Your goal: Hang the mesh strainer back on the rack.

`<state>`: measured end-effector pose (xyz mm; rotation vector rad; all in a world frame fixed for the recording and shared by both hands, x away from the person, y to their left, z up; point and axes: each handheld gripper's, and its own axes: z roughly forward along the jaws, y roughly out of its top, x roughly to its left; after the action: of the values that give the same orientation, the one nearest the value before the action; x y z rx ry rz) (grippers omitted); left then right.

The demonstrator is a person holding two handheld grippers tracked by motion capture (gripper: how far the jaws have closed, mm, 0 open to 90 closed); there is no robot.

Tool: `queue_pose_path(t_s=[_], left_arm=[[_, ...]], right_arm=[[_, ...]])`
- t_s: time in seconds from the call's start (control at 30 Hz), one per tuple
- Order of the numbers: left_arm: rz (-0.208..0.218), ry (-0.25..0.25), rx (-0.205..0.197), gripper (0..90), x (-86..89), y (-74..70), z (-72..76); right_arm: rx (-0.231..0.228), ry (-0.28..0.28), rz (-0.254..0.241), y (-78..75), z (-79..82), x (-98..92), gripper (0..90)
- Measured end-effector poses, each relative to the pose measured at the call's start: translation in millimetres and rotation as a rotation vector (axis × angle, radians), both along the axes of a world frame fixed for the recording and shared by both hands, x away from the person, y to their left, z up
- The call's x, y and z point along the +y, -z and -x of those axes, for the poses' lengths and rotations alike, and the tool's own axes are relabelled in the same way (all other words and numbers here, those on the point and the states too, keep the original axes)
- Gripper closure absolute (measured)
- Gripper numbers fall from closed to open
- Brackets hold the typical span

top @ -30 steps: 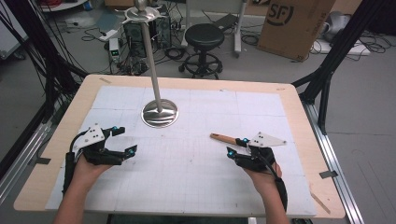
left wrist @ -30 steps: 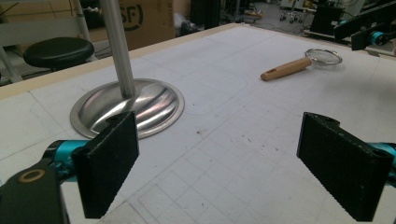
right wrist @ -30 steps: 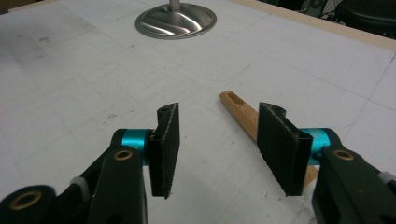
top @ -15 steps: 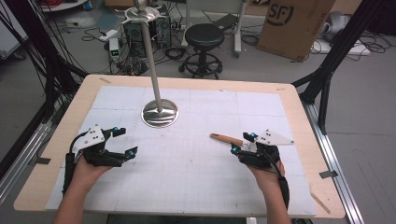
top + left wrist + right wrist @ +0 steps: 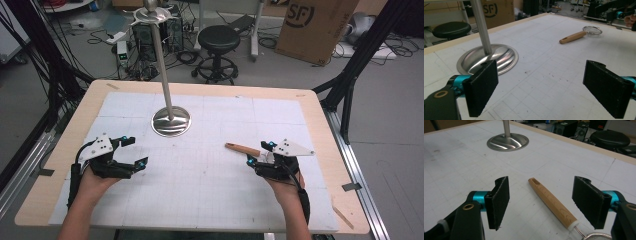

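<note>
1. The right claw (image 5: 541, 202) is standing wide, its jaws having just been opening. The wooden handle (image 5: 552, 202) of the small strainer (image 5: 580, 35) is lying between the jaws, and neither pad (image 5: 499, 202) is touching it.

2. Compared with a second ago, the handle is lying in much the same place on the surface (image 5: 210, 200), just ahead of the right claw (image 5: 260, 159) in the high view. The right hand (image 5: 282, 172) is sitting in the same spot as then.

3. The strainer is resting flat on the white gridded mat, on the right half of the surface, with the handle end pointing toward the metal stand base (image 5: 171, 121) and the mesh bowl (image 5: 599, 237) nearest the right claw. Strainer and stand are lying well apart.

4. The left claw (image 5: 131, 159) is open and holding nothing. It is hovering near the front left of the surface, aimed toward the stand base (image 5: 487, 58).

5. Judgement: the widened jaws with the handle lying free between them are pointing either to a release just completed or to a grasp being prepared. Which one is under way cannot be told.

6. Judgement: for a pick-up, the pads are already straddling the handle, so closing squarely across the wood is what remains.
</note>
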<state>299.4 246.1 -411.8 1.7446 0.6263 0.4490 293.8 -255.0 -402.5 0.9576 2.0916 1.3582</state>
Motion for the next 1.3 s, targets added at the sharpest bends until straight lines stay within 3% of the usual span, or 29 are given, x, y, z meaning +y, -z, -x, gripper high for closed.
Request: queue_pose_path(t_s=[0.43,0.73,1.3], left_arm=[[-0.015,0.004,0.007,13.4,-2.3,0.5,0.6],[-0.016,0.007,0.014,13.4,-2.5,1.2,0.5],[-0.015,0.006,0.012,13.4,-1.8,0.9,0.2]], right_arm=[[0.008,-0.001,0.047,0.5,-3.0,-2.9,27.2],[0.072,0.028,0.146,1.2,-21.0,-5.8,27.9],[0.217,-0.02,0.354,13.7,-62.0,1.2,42.9]])
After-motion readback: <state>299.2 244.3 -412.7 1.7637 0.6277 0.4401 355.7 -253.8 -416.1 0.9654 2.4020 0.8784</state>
